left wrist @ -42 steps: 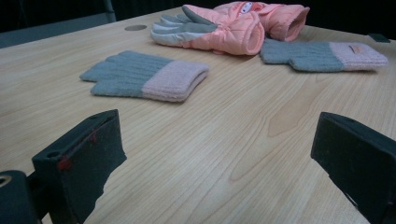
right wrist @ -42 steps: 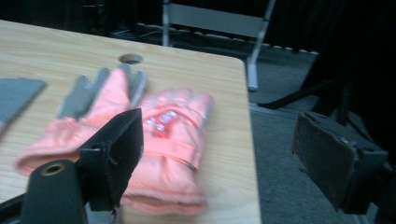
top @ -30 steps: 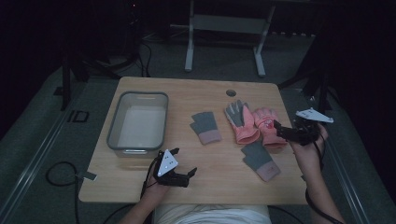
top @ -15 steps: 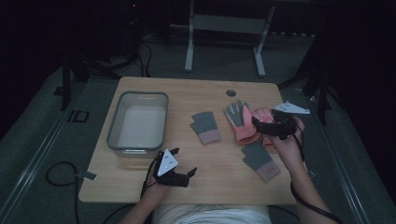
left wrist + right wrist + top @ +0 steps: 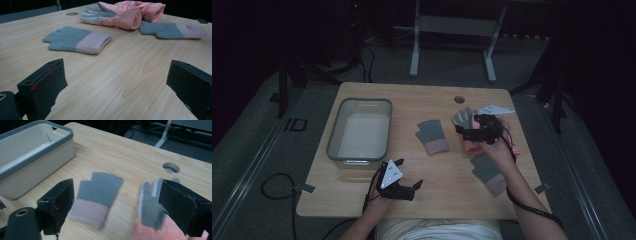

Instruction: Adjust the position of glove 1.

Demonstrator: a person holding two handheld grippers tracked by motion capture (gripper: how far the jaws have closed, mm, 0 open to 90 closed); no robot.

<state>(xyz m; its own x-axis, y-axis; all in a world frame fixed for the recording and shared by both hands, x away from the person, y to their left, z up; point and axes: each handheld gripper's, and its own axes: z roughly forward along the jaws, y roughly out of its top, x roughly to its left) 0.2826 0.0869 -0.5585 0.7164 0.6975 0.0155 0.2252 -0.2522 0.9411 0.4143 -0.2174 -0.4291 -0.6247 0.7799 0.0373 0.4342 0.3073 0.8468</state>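
Table: wooden, carrying all items; a round cable hole sits near its far edge.

Bin: grey-rimmed, empty, on the left half, open side up and unobstructed. Judged to be the likely destination for the gloves.

Padded pink glove: right of centre, grey fingers pointing to the far edge. The right gripper hangs directly over it with jaws spread wide and nothing between them; in the right gripper view the grey fingers lie just below the jaws. Judged to be lining up for a grasp, not yet made.

Knit glove: grey with pink cuff, flat at the table's middle, between bin and padded glove, apart from both.

Second knit glove: near the right forearm, just beside the padded glove.

Left gripper: resting at the near edge, jaws spread, holding nothing, well apart from all gloves
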